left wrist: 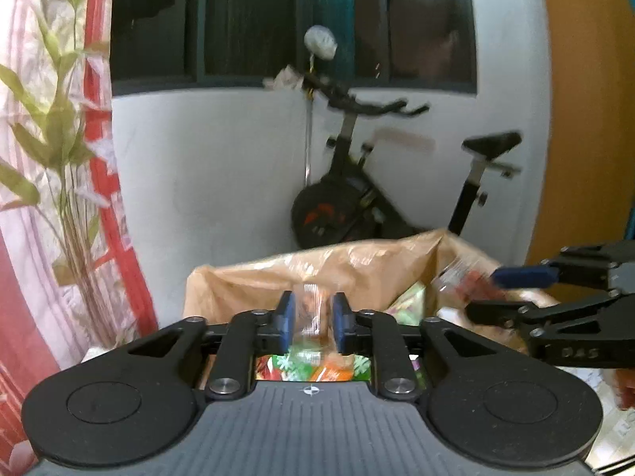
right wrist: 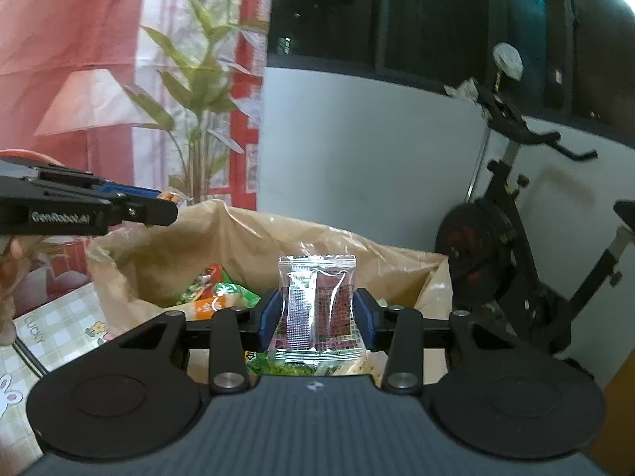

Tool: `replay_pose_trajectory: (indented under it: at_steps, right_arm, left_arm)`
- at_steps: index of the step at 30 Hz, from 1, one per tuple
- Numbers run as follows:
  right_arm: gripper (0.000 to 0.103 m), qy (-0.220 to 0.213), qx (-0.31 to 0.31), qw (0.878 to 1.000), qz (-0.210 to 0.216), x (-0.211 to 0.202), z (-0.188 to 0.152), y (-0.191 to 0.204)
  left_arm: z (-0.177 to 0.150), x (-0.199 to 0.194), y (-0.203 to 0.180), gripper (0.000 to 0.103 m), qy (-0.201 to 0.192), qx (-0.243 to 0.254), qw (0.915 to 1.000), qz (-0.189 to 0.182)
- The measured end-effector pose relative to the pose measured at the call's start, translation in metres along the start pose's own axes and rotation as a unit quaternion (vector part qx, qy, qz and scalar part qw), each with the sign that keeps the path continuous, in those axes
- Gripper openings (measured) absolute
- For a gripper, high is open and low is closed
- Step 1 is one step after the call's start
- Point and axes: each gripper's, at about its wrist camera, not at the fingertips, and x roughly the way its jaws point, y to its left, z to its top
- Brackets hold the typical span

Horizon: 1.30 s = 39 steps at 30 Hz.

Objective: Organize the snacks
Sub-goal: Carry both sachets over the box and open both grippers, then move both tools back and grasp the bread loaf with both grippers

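Note:
A brown paper bag (left wrist: pixel 246 277) (right wrist: pixel 254 238) stands open below both grippers, with several green and orange snack packets (left wrist: pixel 317 371) (right wrist: pixel 214 291) inside. My left gripper (left wrist: pixel 313 317) (right wrist: pixel 168 200) is over the bag. A clear packet with orange contents (left wrist: pixel 313 309) sits blurred between its blue pads, which stand slightly apart and do not seem to pinch it. My right gripper (right wrist: pixel 317 313) (left wrist: pixel 480 291) is shut on a clear packet with dark red contents (right wrist: pixel 317 301) (left wrist: pixel 456 281), held upright over the bag's right side.
An exercise bike (left wrist: pixel 357 198) (right wrist: pixel 508 261) stands against the grey wall behind the bag. A leafy plant (left wrist: pixel 59 139) (right wrist: pixel 198 91) and red-and-white curtain are on the left. A checked sheet printed "LUCKY" (right wrist: pixel 59 325) lies left of the bag. An orange panel (left wrist: pixel 587 119) is at far right.

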Motion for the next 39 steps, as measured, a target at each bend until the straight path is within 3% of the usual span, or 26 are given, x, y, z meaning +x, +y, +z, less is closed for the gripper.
replay_pose_trajectory:
  at_steps: [1,2,11,22,30,39]
  right_arm:
    - [0.049,0.003,0.005,1.000,-0.002,0.002,-0.001,-0.001]
    - [0.050,0.006,0.009,1.000,-0.005,0.003,-0.002,-0.002]
    - [0.056,-0.004,0.009,1.000,0.008,-0.024,-0.008,-0.002]
    - [0.056,-0.051,-0.024,0.997,0.047,-0.083,-0.033,0.032]
    - [0.056,-0.060,-0.013,0.996,0.058,-0.094,-0.061,0.043]
    - [0.056,-0.025,-0.036,0.997,0.070,-0.085,-0.102,0.060]
  left_arm:
    - [0.000,0.002,0.003,0.049,0.008,-0.001,0.9999,0.012]
    - [-0.002,0.002,0.004,0.056,0.010,-0.004,0.9997,0.022]
    - [-0.016,-0.036,0.030,0.056,-0.006,-0.036,0.9993,0.010]
    - [-0.064,-0.095,0.042,0.056,-0.013,-0.071,0.9970,-0.028]
    - [-0.096,-0.097,0.037,0.055,0.010,-0.068,0.9966,-0.046]
    - [-0.132,-0.080,0.025,0.055,0.051,-0.076,0.9925,-0.082]
